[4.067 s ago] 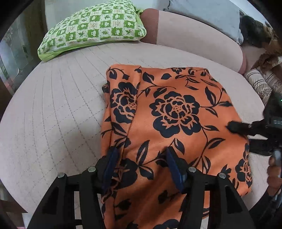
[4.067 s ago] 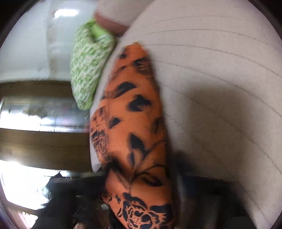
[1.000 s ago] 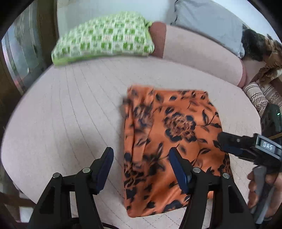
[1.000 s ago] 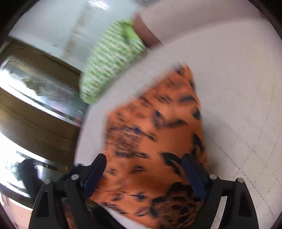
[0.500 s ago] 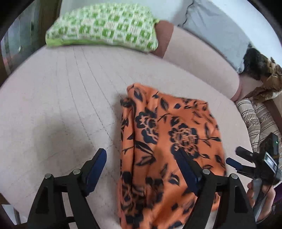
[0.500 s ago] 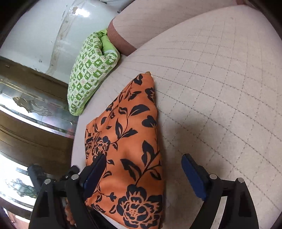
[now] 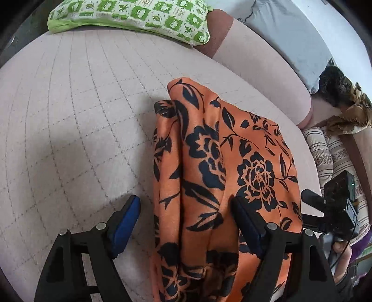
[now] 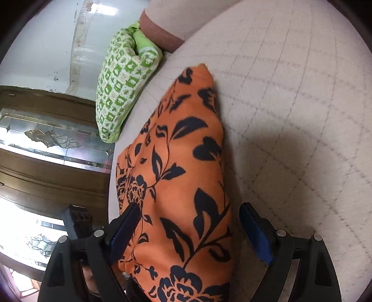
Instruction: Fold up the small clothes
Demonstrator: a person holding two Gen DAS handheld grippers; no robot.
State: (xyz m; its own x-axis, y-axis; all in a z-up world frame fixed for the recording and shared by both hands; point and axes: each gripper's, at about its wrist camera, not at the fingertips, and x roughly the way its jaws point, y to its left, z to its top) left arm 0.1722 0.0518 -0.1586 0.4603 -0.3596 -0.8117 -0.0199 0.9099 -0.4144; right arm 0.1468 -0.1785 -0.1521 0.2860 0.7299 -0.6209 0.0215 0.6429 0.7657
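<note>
An orange garment with black flowers (image 7: 209,167) lies folded on the pale quilted bed (image 7: 69,130). My left gripper (image 7: 186,209) hangs low over its near left part. One blue pad (image 7: 127,218) is above bare bed, the other (image 7: 244,220) above the cloth. The folded left edge lies between the closing jaws, and neither pad presses it. My right gripper (image 8: 190,220) straddles the garment (image 8: 186,162) at its right edge, jaws closing with the cloth between them and not pinched. The right gripper (image 7: 309,206) also shows at the garment's right side in the left wrist view.
A green-and-white pillow (image 7: 130,16) lies at the bed's far end, with a grey pillow (image 7: 286,37) on the bolster beside it. A striped cushion (image 7: 325,151) and a brown furry thing (image 7: 348,111) are at the right. A wooden cabinet with glass (image 8: 51,144) stands past the bed's edge.
My left gripper has come down and forward to the garment's left edge. The right gripper has dropped closer over the right edge, its jaws a little narrower. The garment has not moved.
</note>
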